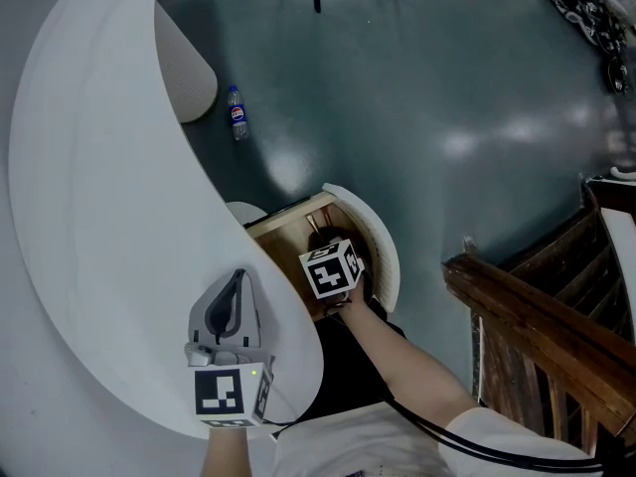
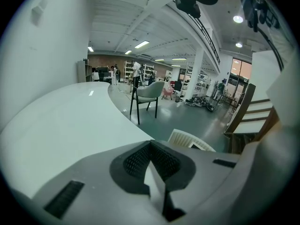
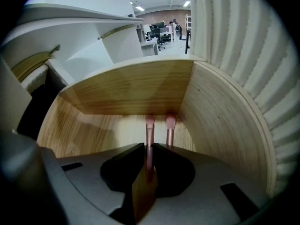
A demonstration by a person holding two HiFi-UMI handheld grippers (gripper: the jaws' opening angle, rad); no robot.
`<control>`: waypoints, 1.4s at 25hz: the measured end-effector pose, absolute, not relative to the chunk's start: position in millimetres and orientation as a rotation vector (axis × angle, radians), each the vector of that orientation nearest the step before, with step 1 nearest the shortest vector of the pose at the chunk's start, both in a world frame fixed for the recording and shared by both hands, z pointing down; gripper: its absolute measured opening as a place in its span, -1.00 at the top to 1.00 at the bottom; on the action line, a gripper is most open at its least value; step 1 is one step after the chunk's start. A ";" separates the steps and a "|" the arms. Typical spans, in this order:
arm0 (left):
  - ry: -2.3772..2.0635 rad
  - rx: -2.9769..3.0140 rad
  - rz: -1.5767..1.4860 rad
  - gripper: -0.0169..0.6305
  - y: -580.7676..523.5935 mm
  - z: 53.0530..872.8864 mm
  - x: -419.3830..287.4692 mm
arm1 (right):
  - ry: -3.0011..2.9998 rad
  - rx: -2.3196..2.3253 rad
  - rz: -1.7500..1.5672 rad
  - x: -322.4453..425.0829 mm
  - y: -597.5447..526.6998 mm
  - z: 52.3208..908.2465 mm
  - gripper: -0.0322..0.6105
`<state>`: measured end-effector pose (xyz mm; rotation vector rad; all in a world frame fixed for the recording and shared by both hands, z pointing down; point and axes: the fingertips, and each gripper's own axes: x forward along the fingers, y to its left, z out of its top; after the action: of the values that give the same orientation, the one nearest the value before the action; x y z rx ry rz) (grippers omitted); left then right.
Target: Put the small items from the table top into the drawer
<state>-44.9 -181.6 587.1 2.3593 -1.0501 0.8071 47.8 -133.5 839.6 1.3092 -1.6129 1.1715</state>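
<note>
Jaws on the right gripper [image 3: 149,172] pinch narrow on the handle of a pink brush [image 3: 149,128], while those on the left gripper [image 2: 152,170] are pressed fully together with nothing in them. Now the big picture: the curved white table [image 1: 89,217] spreads under and ahead of the left jaws, its bare top running off past their tips. Over on the right, the wooden drawer [image 3: 117,86] stands pulled out. The right jaws point steeply down into it, with its flat back wall ahead of them and its curved wall to their right. The held brush sticks straight out beyond the tips, head toward the drawer's far wall. Just right of it, a second brush [image 3: 170,125] rests in the drawer, parallel, close but apart. Far beyond both grippers, a small bottle [image 1: 237,113] sits on the floor.
</note>
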 end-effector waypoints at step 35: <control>-1.529 2.285 0.609 0.89 -19.8 452.3 -60.0 | -2.181 1.372 0.771 60.6 -68.8 547.5 0.71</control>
<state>-60.0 -19.8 452.3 2.2854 -1.5287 0.6090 60.6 -68.8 547.5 1.3721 -2.1810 0.7709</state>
